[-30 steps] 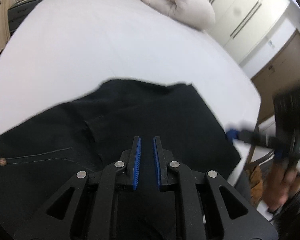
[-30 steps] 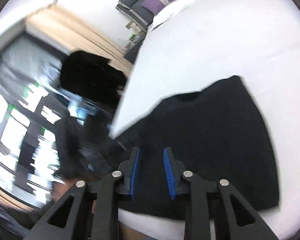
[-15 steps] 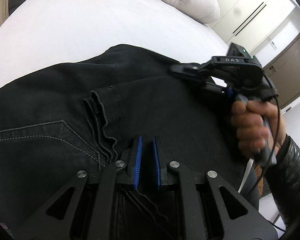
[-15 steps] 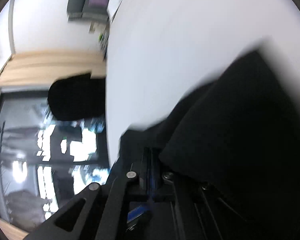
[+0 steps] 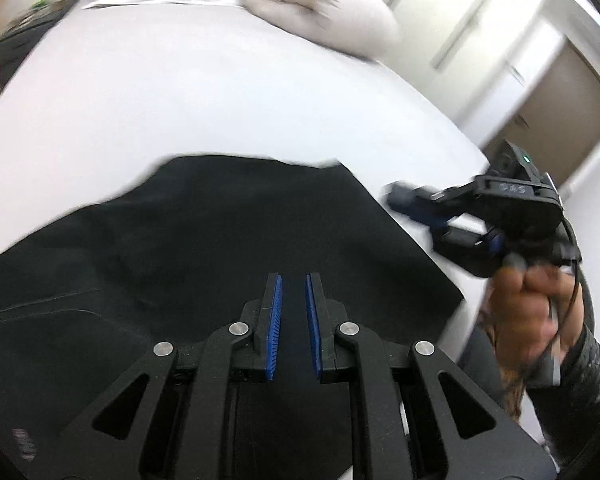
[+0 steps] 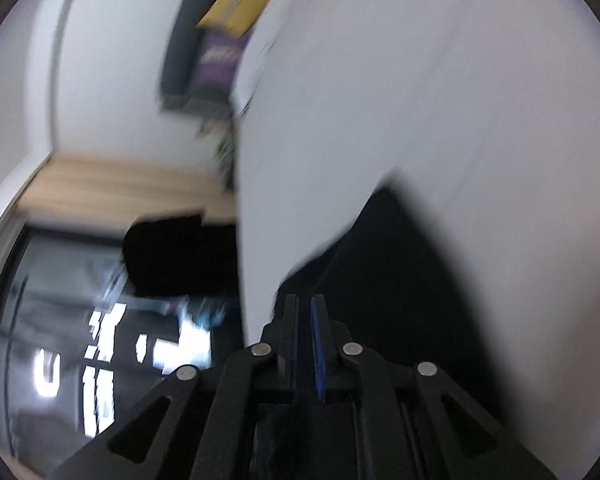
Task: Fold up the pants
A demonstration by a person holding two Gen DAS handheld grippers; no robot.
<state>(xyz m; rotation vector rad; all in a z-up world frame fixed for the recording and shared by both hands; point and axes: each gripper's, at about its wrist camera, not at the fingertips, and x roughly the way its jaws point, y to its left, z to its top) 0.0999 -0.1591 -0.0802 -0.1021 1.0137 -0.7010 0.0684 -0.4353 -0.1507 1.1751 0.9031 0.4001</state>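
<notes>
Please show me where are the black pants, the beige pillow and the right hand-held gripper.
black pants (image 5: 228, 232), left wrist view, on the flat folded middle.
beige pillow (image 5: 324, 16), left wrist view, on its bulging top.
right hand-held gripper (image 5: 428, 216), left wrist view, between its blue-tipped fingers.

A white bed (image 5: 188, 92) fills most of both views. A beige rolled duvet (image 5: 320, 12) lies at its far edge. Yellow (image 6: 236, 4) and purple cushions (image 6: 218, 56) sit on a dark sofa (image 6: 176, 80) beyond that edge. White wardrobe doors (image 5: 460, 28) and a brown door (image 5: 560, 104) stand past the right edge.
</notes>
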